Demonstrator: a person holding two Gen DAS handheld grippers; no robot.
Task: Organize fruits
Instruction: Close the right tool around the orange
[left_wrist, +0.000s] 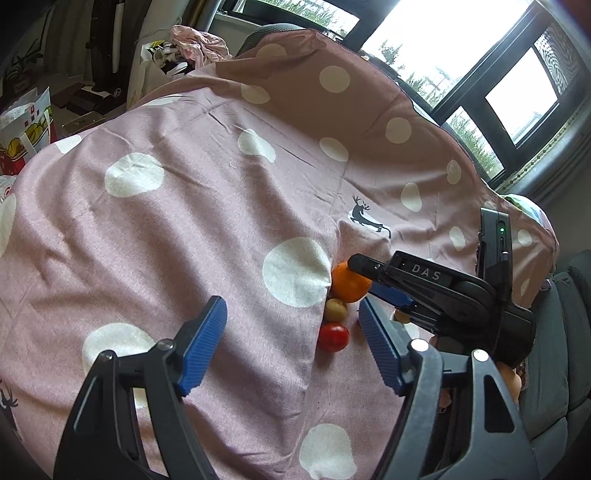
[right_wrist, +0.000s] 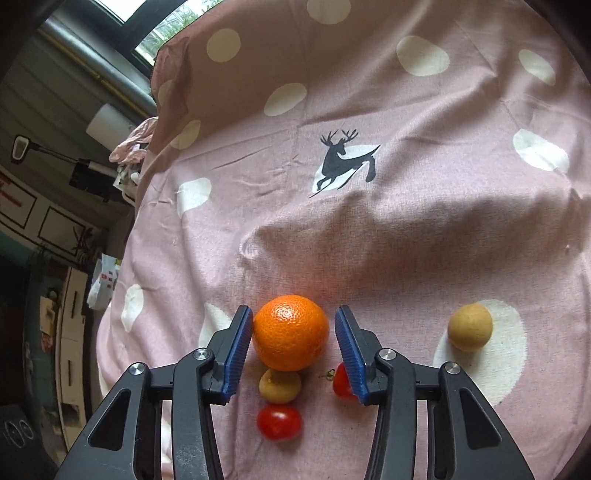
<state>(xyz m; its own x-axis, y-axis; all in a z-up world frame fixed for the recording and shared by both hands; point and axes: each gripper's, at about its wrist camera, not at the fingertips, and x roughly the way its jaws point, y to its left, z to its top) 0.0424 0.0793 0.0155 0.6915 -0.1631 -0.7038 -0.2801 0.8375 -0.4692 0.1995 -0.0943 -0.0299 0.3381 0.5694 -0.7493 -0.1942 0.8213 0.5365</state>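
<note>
Although the orange (right_wrist: 290, 332) sits squarely between the right gripper (right_wrist: 293, 345) fingers, contact is only partial: the left blue pad (right_wrist: 238, 354) appears to touch the peel, while a clear gap remains at the right pad (right_wrist: 349, 354). No grip is established; the fruit rests on the pink spotted cloth (right_wrist: 406, 240).

Position: the orange heads a short line, with a small yellow-brown fruit (right_wrist: 279, 386) touching its near side and a red tomato (right_wrist: 279, 421) just behind that. A second red fruit (right_wrist: 341, 382) is partly hidden behind the right finger, and a tan round fruit (right_wrist: 470, 326) lies well apart on a white spot.

Handling assessment: the orange looks firm and moderately heavy for its size, with a pebbled peel that should give the ribbed pads fair friction. Being round, it may roll or squirt forward if pinched off-centre. Recommended hold: across the widest part, pads level on opposite sides, moderate pressure only. The soft cloth gives beneath it, so a low approach risks catching fabric. The neighbouring tomato appears thin-skinned and easily bruised; avoid nudging it.

The left gripper (left_wrist: 291, 347) stands wide open and empty above the cloth, short of the fruit line.
</note>
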